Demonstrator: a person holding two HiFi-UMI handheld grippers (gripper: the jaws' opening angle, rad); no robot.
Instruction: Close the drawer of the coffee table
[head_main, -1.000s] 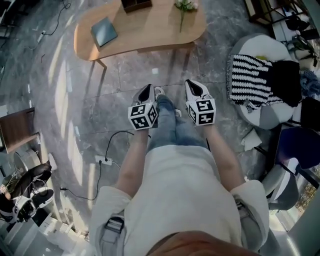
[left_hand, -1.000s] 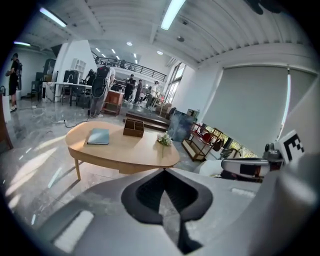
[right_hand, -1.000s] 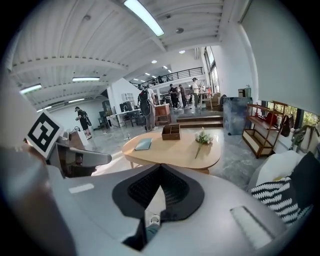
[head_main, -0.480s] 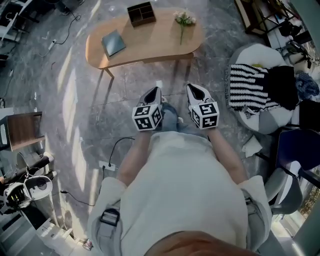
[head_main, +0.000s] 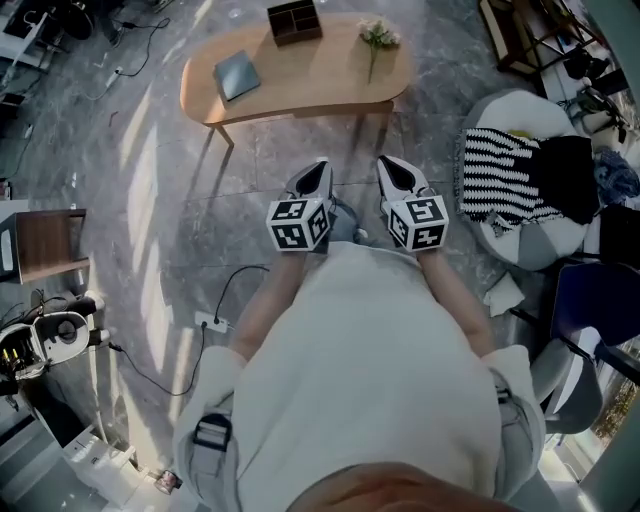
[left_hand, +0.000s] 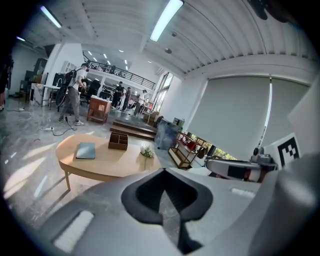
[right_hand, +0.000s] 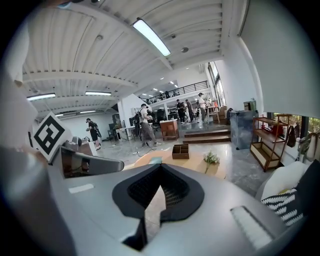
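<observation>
The oval light-wood desk (head_main: 300, 85) lies at 12 o'clock in the head view, and its drawer cannot be made out in any view. In the right gripper view, the right gripper (right_hand: 161, 186) hides the desk's near half. The person's white-shirted torso (head_main: 370, 370) covers most of the legs. At 9 o'clock, a brown wooden panel (head_main: 45, 245) is cut by the edge. The distant people (left_hand: 75, 95) are too small to tell apart.

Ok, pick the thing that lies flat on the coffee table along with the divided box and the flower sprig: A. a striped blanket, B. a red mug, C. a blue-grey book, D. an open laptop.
C: the head view shows a blue-grey book lying flat on the coffee table, toward the picture's left of the divided box and the flower sprig.
</observation>
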